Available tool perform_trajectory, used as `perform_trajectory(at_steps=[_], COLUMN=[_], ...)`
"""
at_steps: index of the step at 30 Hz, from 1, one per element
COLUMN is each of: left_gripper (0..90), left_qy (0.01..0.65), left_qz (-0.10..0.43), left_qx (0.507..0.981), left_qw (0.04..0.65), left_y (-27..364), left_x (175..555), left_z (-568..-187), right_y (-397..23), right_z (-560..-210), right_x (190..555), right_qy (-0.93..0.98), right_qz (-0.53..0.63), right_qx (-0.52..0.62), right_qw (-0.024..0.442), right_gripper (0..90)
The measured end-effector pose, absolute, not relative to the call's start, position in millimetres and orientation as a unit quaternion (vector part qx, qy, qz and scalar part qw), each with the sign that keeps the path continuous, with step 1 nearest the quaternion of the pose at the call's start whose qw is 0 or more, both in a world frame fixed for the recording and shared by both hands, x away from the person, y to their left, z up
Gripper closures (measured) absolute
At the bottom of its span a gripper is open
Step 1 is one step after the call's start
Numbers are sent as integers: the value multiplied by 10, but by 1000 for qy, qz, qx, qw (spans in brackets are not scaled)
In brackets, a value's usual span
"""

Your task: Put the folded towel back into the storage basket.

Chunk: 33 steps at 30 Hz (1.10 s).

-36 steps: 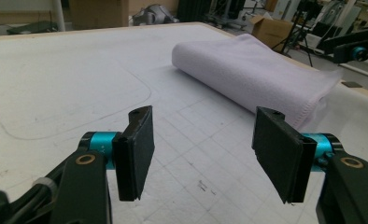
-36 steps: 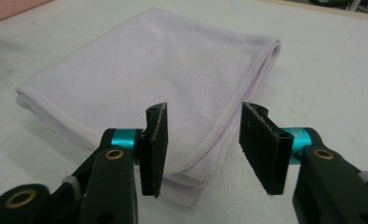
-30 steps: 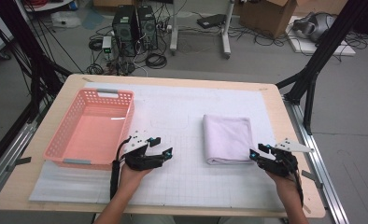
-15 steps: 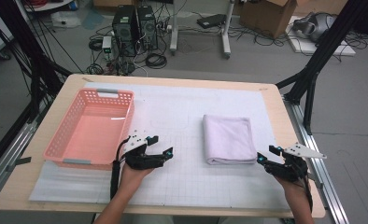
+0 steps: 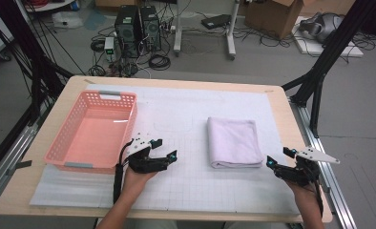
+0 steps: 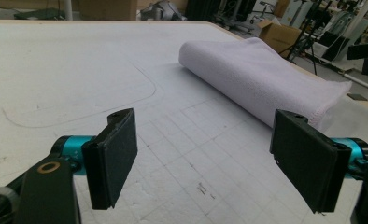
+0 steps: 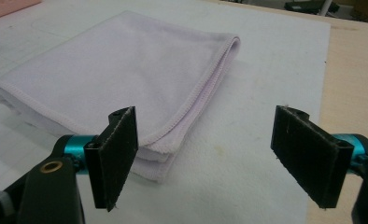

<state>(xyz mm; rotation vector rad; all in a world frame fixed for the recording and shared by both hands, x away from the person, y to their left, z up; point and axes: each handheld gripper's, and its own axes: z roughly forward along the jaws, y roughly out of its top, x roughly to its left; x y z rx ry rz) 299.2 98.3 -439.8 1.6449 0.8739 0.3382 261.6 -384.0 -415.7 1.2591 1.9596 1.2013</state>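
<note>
White mat (image 5: 186,114) and pink basket (image 5: 93,131) unchanged; folded towel (image 5: 234,141) sits flat at centre-right, untouched. Right gripper (image 5: 281,162) has backed off from the towel's near corner, jaws just opened, nothing between. Left gripper (image 5: 164,150) spread, empty. Looks like fold done; basket next.

Illumination is even, diffuse and bright in all three views, apparently from overhead, with only soft, short shadows under the folded towel (image 5: 234,142) and a small glare streak on the floor of the pink basket (image 5: 93,133). The high view is slightly soft and grainy, with mild bending of straight lines toward its edges. In both gripper views the black pads (image 6: 114,156) in the foreground are reasonably sharp, the white counter (image 6: 56,70) surface is near overexposure, and the room background at the top is out of focus.
</note>
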Motion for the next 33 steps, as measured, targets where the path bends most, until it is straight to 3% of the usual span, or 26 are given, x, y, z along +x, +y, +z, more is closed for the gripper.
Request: perform_trajectory(at_steps=[15,26,33], left_gripper=[266,299,289], left_qy=[365,342,368], left_qz=[113,82,70], left_qx=[702,734,752], left_qw=[601,581,543], left_y=[837,96,-296], left_x=[3068,3413,3653], left_z=[-4312,-4182,-4287], right_y=[-3870,-3913,-3903], right_z=[-4188,-4182,-4188], right_x=[2639,2639,2646], right_qy=[724,717,721], right_qz=[445,455,454], right_qx=[464,468,464], right_qw=[252,245,244], right_gripper=[212,212,212])
